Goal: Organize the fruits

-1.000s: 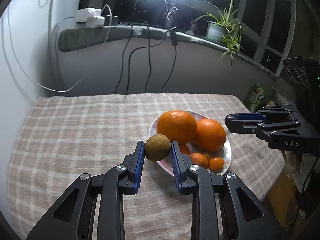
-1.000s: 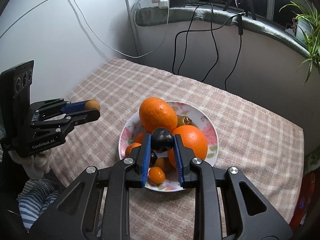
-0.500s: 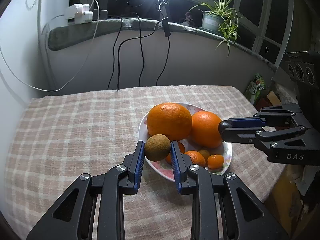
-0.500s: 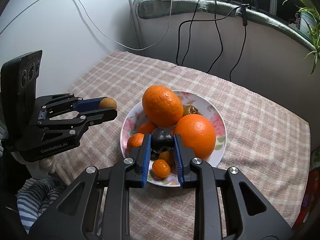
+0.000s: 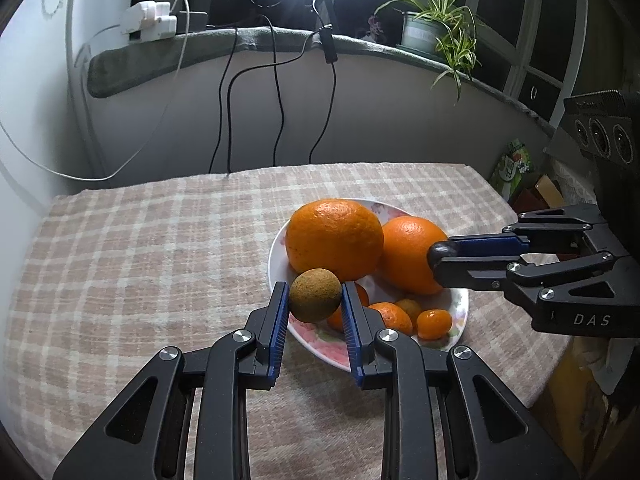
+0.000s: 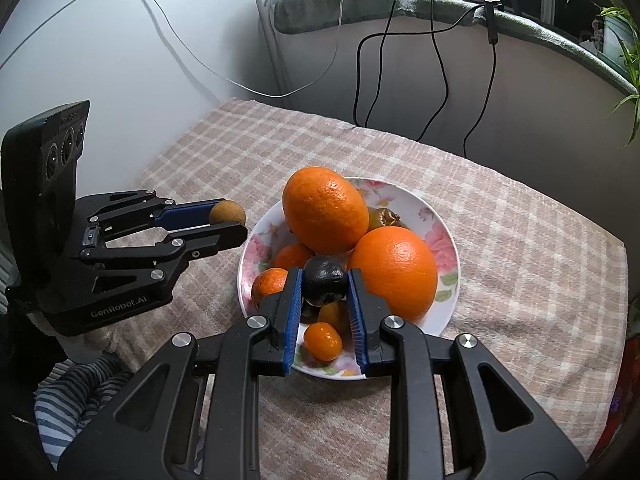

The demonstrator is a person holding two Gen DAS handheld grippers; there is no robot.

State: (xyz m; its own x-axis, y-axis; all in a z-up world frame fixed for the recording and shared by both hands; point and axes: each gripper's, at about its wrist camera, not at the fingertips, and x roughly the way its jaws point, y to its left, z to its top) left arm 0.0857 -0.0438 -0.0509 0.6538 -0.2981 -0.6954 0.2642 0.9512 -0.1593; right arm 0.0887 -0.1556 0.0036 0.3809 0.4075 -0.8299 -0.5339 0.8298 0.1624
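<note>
Both my grippers clamped

My left gripper and right gripper angle downward, jaws closed, each pinching something round.

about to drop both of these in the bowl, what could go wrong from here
1. The bowl is already heaped: two big oranges lean on each other, so a nudge could roll one out.
2. The brown fruit in the left gripper hangs at the bowl's rim and may land on the tablecloth.
3. The dark fruit in the right gripper is round and could slip.
</note>
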